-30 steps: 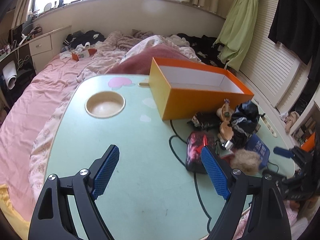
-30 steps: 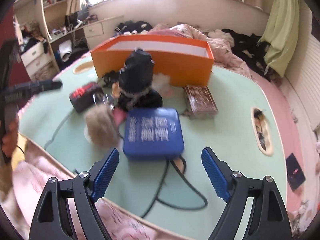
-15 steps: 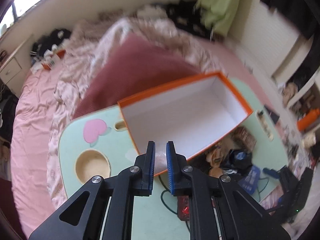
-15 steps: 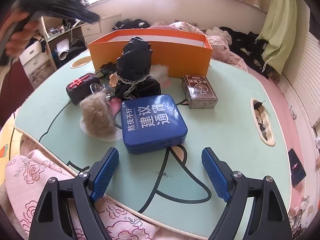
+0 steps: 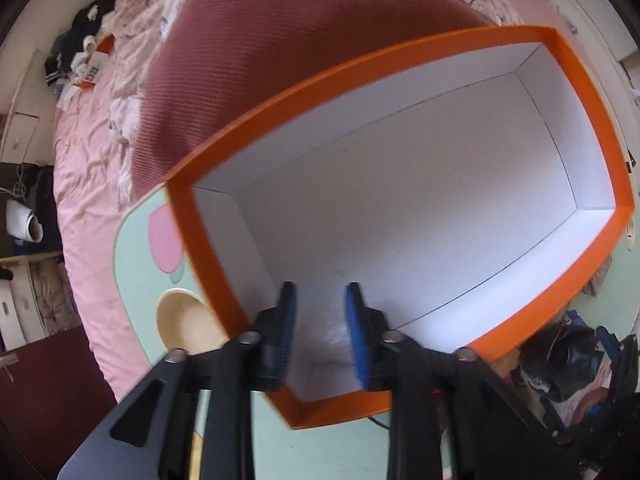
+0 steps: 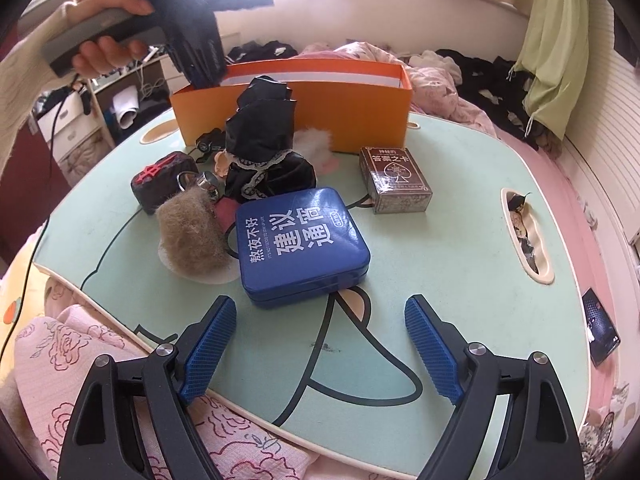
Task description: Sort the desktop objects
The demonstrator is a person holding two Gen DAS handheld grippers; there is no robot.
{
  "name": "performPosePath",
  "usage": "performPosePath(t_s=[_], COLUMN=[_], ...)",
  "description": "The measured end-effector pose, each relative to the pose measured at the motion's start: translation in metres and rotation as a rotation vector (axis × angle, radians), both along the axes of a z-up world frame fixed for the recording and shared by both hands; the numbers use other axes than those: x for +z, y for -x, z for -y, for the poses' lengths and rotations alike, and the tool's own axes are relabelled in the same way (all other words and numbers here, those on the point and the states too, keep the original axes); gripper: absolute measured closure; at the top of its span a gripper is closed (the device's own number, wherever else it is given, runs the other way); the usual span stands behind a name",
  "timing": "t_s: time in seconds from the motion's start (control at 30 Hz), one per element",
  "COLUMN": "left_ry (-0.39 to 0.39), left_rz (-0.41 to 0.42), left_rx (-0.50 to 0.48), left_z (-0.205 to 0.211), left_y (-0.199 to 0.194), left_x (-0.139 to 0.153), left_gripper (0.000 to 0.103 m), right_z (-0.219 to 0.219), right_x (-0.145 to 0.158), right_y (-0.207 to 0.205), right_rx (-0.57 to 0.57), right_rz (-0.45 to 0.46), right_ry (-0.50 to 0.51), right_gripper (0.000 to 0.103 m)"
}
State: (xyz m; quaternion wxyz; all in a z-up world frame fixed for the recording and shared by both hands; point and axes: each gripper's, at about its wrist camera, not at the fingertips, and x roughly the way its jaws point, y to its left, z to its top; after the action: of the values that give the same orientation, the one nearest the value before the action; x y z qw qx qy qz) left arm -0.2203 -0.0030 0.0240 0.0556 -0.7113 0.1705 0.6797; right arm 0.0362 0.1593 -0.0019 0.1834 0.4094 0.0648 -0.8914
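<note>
Swung over from the tabletop, the left tool (image 5: 320, 330) now points into the orange box (image 5: 400, 208), its jaws opening, nothing between them. Right tool (image 6: 320, 344) gapes empty just short of the blue tin (image 6: 300, 246).

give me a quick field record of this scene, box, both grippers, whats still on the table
box: orange box, white inside, looks empty
left gripper: left gripper pointing down into the box, opening, nothing seen between its fingers
right gripper: right gripper open over the table edge, holding nothing
still out: blue tin, card box, black-dressed doll, fur pompom
</note>
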Motion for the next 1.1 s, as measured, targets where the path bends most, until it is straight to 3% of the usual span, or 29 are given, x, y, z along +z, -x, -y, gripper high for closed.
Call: performPosePath(t_s=[0.13,0.23,0.27,0.33,0.37,0.57,0.77,0.97,1.1], left_ry=[0.023,0.071,0.085,0.055,0.048,0.007,-0.187,-0.442,-0.554], left_rz=[0.023,-0.009,-0.022,-0.03,-0.022,-0.123,-0.266,-0.419,-0.483], left_rx=[-0.024,-0.052,-0.062,-0.08,-0.095,-0.133,-0.114,-0.102,-0.087], left_z=[-0.007,-0.013,-0.014,-0.016,-0.018,-0.016,-0.006,0.021,0.056], left_y=[-0.001,-0.005,-0.006,-0.012,-0.015,-0.027,-0.046,-0.097,-0.129], left_x=[-0.007,-0.009,-0.009,-0.007,-0.008,0.007,0.062,0.118,0.125], left_gripper=[0.066,0.066,0.069,0.087,0.103,0.103,0.103,0.103,0.103], right_z=[0.0,-0.001,-0.001,-0.002,-0.003,-0.005,-0.006,-0.008,-0.015], right_x=[0.001,0.002,0.001,0.001,0.001,0.002,0.003,0.003,0.018], right_y=[0.0,0.001,0.001,0.001,0.001,0.001,0.001,0.001,0.006], right_rx=[0.001,-0.003,-0.005,-0.005,-0.005,-0.009,-0.009,-0.008,-0.005], right_rz=[-0.002,-0.002,-0.003,-0.005,-0.005,-0.004,-0.006,-0.005,-0.019], right_ry=[0.002,0.007,0.007,0.01,0.011,0.015,0.01,0.012,0.05], right_gripper=[0.015,0.014,0.014,0.014,0.014,0.014,0.014,0.014,0.014])
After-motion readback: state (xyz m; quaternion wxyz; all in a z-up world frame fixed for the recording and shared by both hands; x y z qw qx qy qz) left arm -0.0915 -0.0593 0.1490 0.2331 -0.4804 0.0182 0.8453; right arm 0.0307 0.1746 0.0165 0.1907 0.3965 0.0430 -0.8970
